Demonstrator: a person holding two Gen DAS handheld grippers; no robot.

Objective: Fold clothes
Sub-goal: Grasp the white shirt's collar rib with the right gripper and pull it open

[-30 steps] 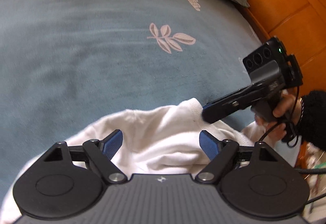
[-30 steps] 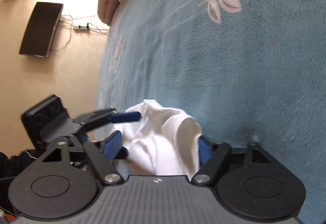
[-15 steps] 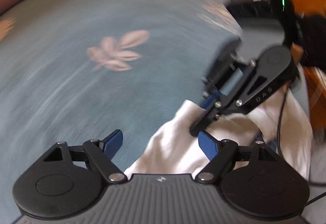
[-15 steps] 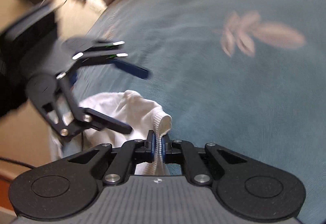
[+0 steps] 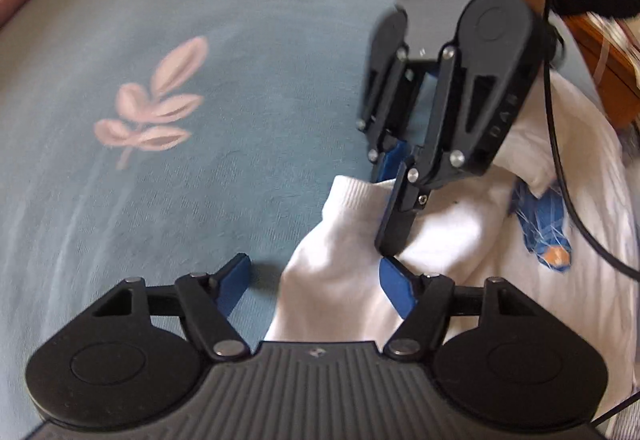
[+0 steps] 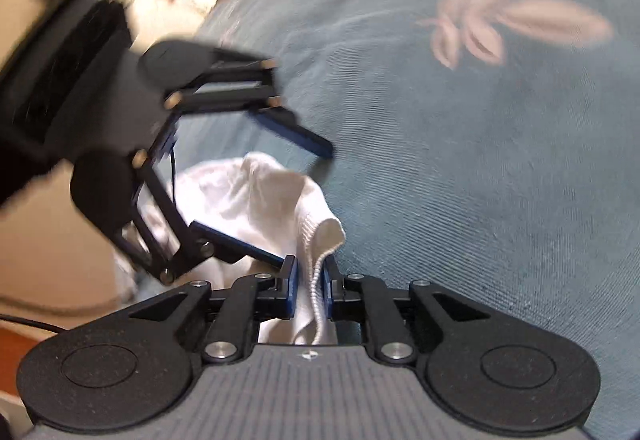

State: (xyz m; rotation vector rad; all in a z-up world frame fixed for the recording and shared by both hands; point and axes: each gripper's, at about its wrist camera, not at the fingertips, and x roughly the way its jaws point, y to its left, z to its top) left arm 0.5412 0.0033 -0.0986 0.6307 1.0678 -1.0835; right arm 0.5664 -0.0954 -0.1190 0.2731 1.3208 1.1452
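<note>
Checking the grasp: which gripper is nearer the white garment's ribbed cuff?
Right. The right gripper is clamped on the ribbed cuff; the left gripper hangs open beside it.

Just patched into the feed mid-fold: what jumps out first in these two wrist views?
The white garment stands out, bunched at the near edge of the blue-green bedspread with pale leaf prints. The right gripper has its jaws clamped on the garment's ribbed cuff. The left gripper hangs open beside it, one finger against the cloth and the other over bare bedspread.
</note>
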